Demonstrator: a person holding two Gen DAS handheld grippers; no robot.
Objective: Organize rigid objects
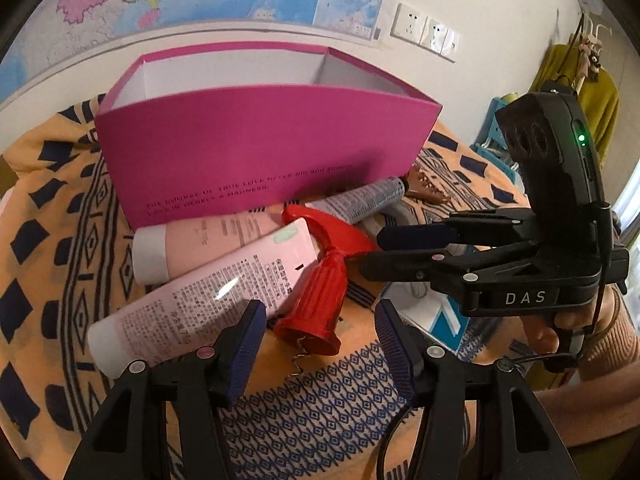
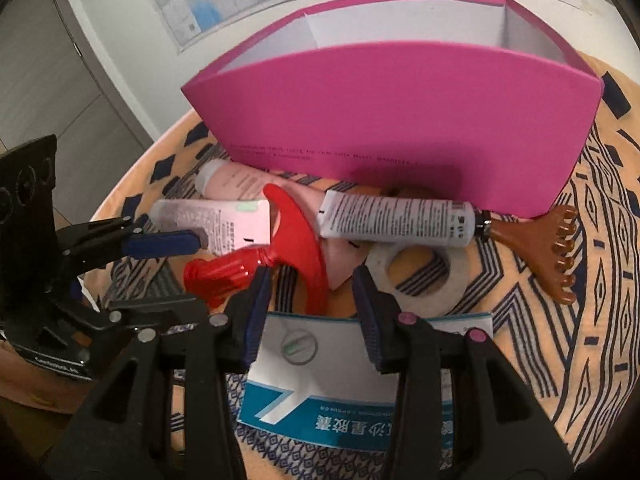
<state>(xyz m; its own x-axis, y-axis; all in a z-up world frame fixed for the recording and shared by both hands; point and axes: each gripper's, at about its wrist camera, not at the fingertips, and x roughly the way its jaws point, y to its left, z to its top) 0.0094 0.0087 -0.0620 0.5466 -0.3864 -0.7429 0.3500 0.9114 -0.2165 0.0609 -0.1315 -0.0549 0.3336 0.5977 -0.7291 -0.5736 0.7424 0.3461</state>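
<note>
Both tools spread wide over clutter before the pink box

The left tool point(image 1: 320, 344) and right tool point(image 2: 312, 312) grip nothing; the red corkscrew point(image 1: 320, 280), pink tubes point(image 1: 200, 292), white tube point(image 2: 396, 220), tape roll point(image 2: 416, 276) and brown scratcher point(image 2: 548, 248) lie on the table's patterned cloth point(image 1: 320, 400), in front of the pink box point(image 1: 260, 140)

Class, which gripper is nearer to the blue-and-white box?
Right. The right gripper hangs open just above the box, its fingers straddling the far edge. The left gripper, also open, is off to the box's left, by the red corkscrew.
</note>
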